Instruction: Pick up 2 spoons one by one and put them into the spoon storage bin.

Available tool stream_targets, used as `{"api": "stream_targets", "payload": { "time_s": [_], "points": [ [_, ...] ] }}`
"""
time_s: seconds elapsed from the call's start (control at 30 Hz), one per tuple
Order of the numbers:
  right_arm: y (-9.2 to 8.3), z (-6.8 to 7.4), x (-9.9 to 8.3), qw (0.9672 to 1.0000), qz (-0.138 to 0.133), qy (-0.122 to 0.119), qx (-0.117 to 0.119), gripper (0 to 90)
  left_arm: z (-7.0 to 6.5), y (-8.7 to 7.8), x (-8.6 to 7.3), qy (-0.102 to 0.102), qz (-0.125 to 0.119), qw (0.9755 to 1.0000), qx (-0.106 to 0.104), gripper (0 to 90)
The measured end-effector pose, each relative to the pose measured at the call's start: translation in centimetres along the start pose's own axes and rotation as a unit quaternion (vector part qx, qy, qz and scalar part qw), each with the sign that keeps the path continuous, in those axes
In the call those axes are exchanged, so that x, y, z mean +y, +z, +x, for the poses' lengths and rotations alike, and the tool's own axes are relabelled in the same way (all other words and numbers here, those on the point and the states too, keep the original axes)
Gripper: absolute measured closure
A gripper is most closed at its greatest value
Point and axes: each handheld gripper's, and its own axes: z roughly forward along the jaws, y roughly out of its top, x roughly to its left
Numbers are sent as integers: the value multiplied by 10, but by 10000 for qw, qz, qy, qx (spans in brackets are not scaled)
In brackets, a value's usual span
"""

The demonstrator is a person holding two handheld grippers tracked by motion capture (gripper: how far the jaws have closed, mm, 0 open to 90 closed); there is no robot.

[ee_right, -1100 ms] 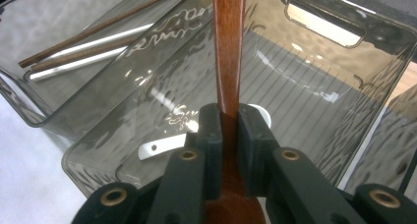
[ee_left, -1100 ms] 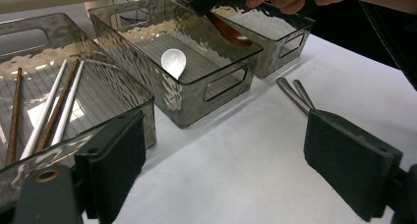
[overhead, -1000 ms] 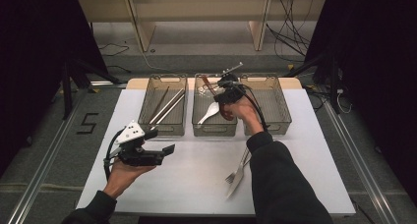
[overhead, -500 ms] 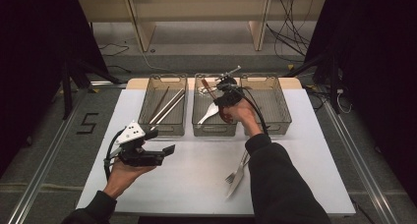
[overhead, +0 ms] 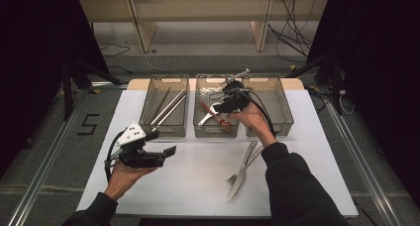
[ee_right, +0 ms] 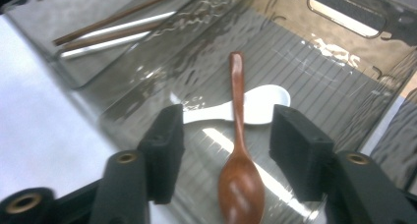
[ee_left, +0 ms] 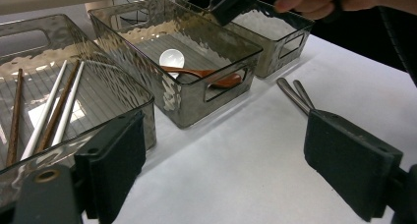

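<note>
Just released: right hand-held gripper above the middle bin, jaws having just been opening, now wide, nothing pinched between the pads. Directly below and between those jaws, inside that bin, the wooden spoon, lying across the white ceramic spoon. Left hand-held gripper held low over the tabletop, jaws wide and empty, well left of the bins' front edge.

Possible trouble from here, as a judgement: pulling back at a low height could catch a pad on the bin's wall and drag or tip the light container. Wooden spoon resting on a curved glazed surface, so likely to rock or slide if nudged. Next pickup probably the fork and knife, near the right forearm on the tabletop; flat, thin, polished metal, prone to slipping from the pads or coming up as a pair.

Bins: smoky translucent plastic, rippled walls, ribbed floors, cut-out handles. Chopsticks in the bin left of the right hand-held gripper, long and slim, some dark wood, some pale. Wooden spoon smooth, reddish-brown, oval bowl. Tabletop matte white.
</note>
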Motion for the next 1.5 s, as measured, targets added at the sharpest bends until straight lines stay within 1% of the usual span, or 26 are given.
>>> {"api": "stream_targets", "payload": {
  "time_s": [0.1,0.2,0.3,0.4,0.5,0.7,0.83,0.93,1.13,1.27,1.5],
  "points": [
    [-16,7,-10,9997,-136,-159,101,419,0,0,0,-8,-2,10000,6,155],
    [-30,14,-22,9991,-249,-260,212,399,0,0,0,-5,-7,10000,21,155],
    [-42,19,-37,9985,-338,-299,318,392,0,0,0,-2,-20,10000,32,154],
    [-52,23,-53,9982,-361,-344,334,380,0,0,0,-13,-19,10000,38,154],
    [-58,26,-66,9982,-366,-316,357,360,1,0,0,1,-24,10000,45,154],
    [-58,25,-85,9985,-278,-276,392,353,0,-1,1,-17,-54,10000,40,154],
    [-52,22,-95,9986,-171,-293,418,406,0,-1,1,-10,-54,10000,35,154],
    [-47,20,-100,9985,-56,-350,408,467,0,-1,1,-3,-54,10000,33,154],
    [-40,14,-108,9986,138,-316,412,581,0,0,1,5,-45,10000,26,154],
    [-35,10,-112,9982,318,-305,401,671,0,1,2,11,-39,10000,28,154],
    [-28,6,-118,9973,495,-452,300,801,0,2,2,-2,-32,10000,7,154]
  ]
}}
